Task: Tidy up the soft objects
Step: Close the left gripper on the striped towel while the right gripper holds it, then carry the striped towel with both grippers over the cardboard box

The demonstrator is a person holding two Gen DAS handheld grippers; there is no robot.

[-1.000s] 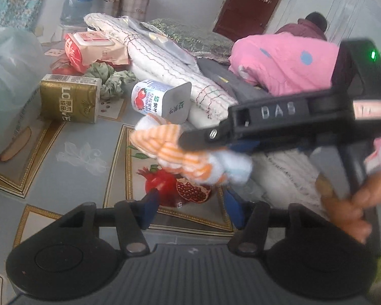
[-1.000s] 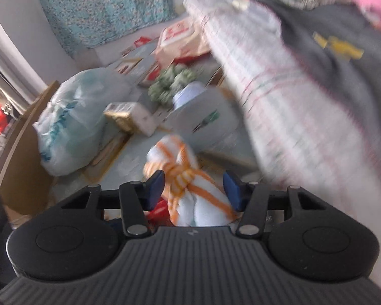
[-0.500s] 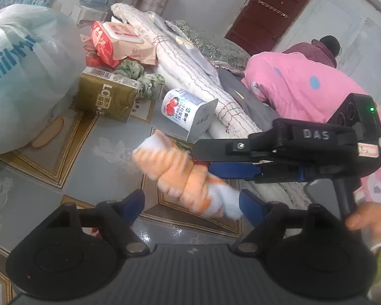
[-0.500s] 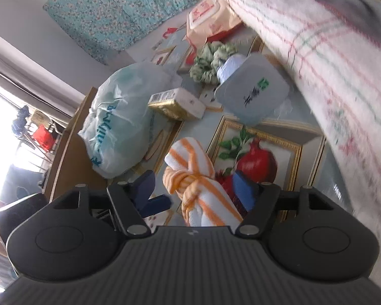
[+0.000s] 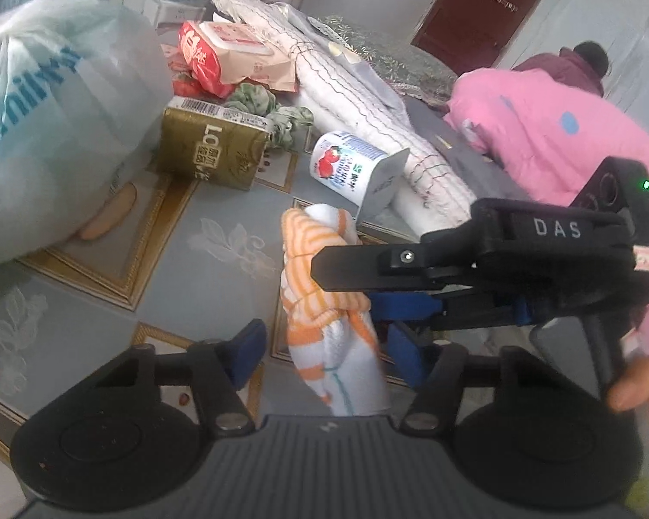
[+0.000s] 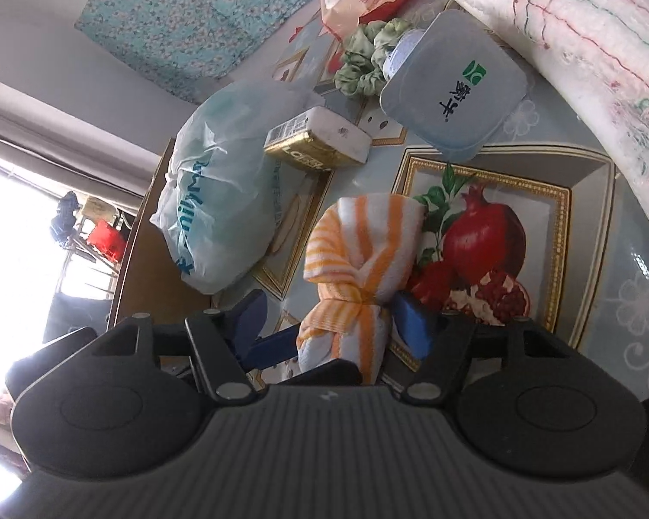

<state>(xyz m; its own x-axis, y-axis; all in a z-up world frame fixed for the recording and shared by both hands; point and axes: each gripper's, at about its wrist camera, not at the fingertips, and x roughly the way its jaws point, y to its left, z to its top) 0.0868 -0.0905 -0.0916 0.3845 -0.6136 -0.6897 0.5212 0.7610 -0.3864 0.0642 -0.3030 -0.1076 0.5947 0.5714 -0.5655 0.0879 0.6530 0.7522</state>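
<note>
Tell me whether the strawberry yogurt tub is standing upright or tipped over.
Tipped over. The yogurt tub lies on its side on the tablecloth, its square lid end facing the grippers and its printed side wall showing, beside the gold box.

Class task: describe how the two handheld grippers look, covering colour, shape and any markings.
Both are black plastic with blue finger pads. The left gripper shows a ribbed grey-black body flanked by two round discs. The right gripper looks alike; seen side-on it bears white "DAS" lettering and a green light.
</note>
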